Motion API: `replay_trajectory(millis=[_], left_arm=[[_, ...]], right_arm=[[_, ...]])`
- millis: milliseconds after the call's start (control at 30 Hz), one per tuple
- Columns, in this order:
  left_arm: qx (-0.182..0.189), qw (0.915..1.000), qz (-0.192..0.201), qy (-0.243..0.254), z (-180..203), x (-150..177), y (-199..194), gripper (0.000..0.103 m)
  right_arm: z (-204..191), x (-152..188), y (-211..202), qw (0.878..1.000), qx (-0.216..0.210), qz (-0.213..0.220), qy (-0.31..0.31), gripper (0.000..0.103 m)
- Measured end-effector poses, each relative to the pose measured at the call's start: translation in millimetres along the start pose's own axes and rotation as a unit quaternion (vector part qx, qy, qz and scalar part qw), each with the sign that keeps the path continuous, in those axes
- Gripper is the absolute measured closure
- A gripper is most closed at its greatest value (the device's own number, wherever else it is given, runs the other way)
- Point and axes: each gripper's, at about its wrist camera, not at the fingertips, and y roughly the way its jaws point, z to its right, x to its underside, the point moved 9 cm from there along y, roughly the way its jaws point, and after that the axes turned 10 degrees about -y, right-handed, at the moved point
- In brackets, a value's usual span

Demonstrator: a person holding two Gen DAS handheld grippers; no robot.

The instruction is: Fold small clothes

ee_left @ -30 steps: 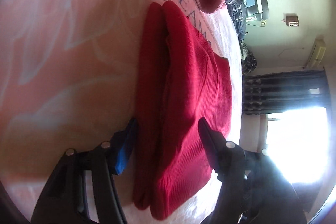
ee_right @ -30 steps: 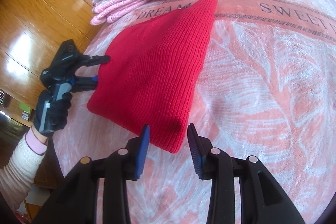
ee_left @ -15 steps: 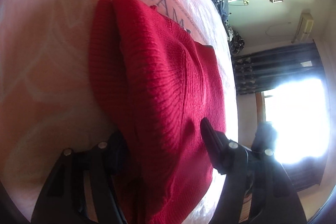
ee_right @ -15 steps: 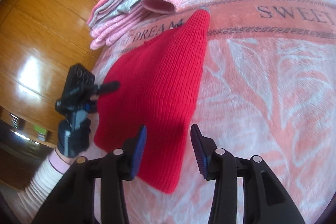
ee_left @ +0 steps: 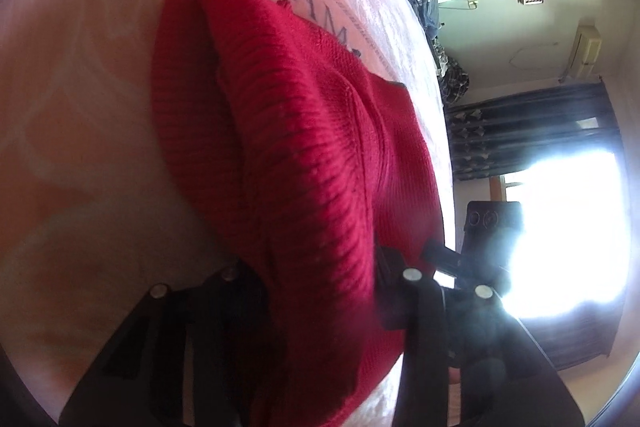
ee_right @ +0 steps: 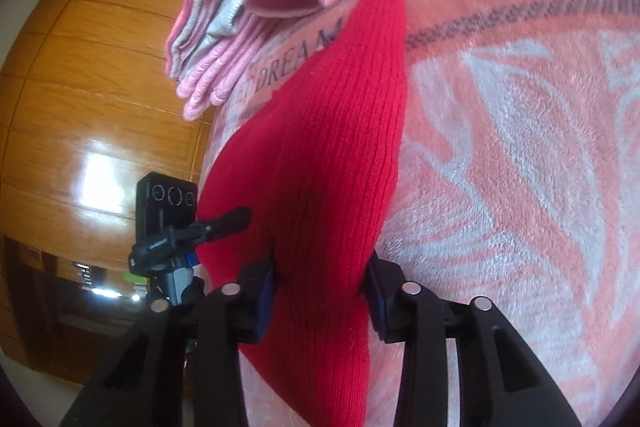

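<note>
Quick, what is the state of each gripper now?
Left gripper: fingers closed on the red knit hat.
Right gripper: fingers closed on the same hat.

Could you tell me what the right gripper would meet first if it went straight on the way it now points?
The red knit hat: it already lies between the right gripper fingers, so any advance presses into it at once.

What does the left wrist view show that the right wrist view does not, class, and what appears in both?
Only the left wrist view shows the bright window, dark curtain and right gripper. Only the right wrist view shows the wooden wardrobe, the pink stack's folded layers and left gripper. Both share the red knit garment, with fabric between each gripper's fingers, and the pink DREAM blanket.
</note>
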Motion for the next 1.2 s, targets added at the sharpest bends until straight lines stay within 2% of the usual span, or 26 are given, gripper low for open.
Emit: replay_trajectory(millis=[100,200,333,467,533,600,667,800,900,967,1100,1200], left_arm=[[0.016,0.9998,-0.010,-0.007,18.3,12.8,6.4,0.068],[0.022,0.9993,-0.030,-0.002,42.6,34.9,25.6,0.068],[0.033,0.9976,-0.061,0.002,72.0,70.0,56.0,0.068],[0.015,0.9960,-0.085,0.023,85.7,105.7,91.3,0.068],[0.005,0.9955,-0.093,0.016,77.5,117.6,107.2,0.067],[-0.008,0.9965,-0.083,0.013,65.5,119.9,117.2,0.066],[0.006,0.9971,-0.076,0.007,62.2,116.3,119.7,0.066],[-0.016,0.9972,-0.065,0.032,70.0,113.8,123.1,0.061],[-0.038,0.9964,-0.062,0.044,76.1,118.7,118.1,0.049],[-0.055,0.9948,-0.056,0.065,78.2,128.2,112.7,0.040],[-0.091,0.9893,-0.051,0.102,76.3,154.9,105.2,0.039],[-0.086,0.9900,-0.056,0.097,73.2,162.5,102.3,0.038]], right_arm=[[-9.4,-0.2,-16.1,1.000,0.002,0.002,-0.006,0.066],[-11.6,8.9,-51.6,1.000,0.016,0.003,-0.011,0.067],[-3.2,37.3,-105.0,0.999,0.044,0.000,-0.017,0.067],[18.9,74.4,-142.2,0.998,0.070,0.000,-0.005,0.066],[38.0,92.9,-147.3,0.996,0.091,-0.007,-0.001,0.066],[56.3,107.5,-141.0,0.995,0.101,-0.015,0.015,0.065],[71.4,118.9,-130.4,0.993,0.113,-0.013,0.011,0.063],[73.3,118.3,-125.8,0.994,0.107,0.012,0.009,0.060],[69.2,121.9,-134.4,0.993,0.119,0.016,-0.001,0.051],[66.4,130.1,-142.6,0.992,0.121,0.018,-0.004,0.051],[62.2,158.2,-149.5,0.994,0.107,0.004,-0.005,0.050],[60.3,178.3,-147.9,0.995,0.103,-0.009,-0.007,0.050]])
